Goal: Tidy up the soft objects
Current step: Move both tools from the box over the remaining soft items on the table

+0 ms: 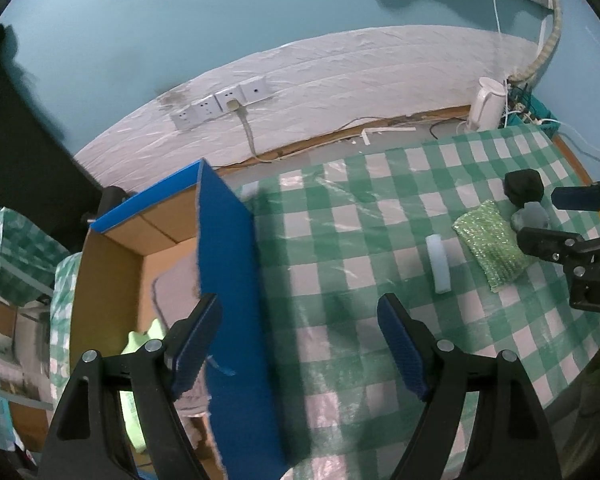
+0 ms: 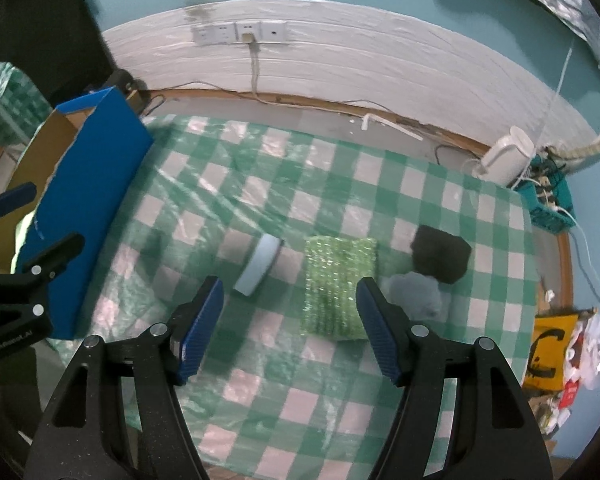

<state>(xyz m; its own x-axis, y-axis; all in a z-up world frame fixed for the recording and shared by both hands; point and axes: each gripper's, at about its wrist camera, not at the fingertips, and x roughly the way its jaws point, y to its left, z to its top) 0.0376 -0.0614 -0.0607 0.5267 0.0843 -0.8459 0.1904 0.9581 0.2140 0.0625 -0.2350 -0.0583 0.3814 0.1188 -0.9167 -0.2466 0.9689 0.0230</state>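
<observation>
A sparkly green sponge cloth (image 2: 338, 286) lies on the green-checked tablecloth (image 2: 292, 200), with a white foam block (image 2: 258, 266) to its left, a black sponge (image 2: 440, 254) and a grey soft lump (image 2: 418, 292) to its right. My right gripper (image 2: 290, 326) is open and empty, just in front of the green cloth. My left gripper (image 1: 300, 348) is open and empty, straddling the right wall of the blue cardboard box (image 1: 228, 280). A light-green soft item (image 1: 138, 344) and a pinkish cloth (image 1: 176, 284) lie inside the box. The green cloth (image 1: 488, 246) and foam block (image 1: 438, 264) also show in the left wrist view.
The box (image 2: 88, 184) stands at the table's left edge. A white kettle (image 2: 506, 156) and a teal basket of cables (image 2: 546, 196) sit at the back right. A wall socket strip (image 2: 240, 32) with a hanging cord is behind. A yellow bag (image 2: 548, 354) lies off the table's right.
</observation>
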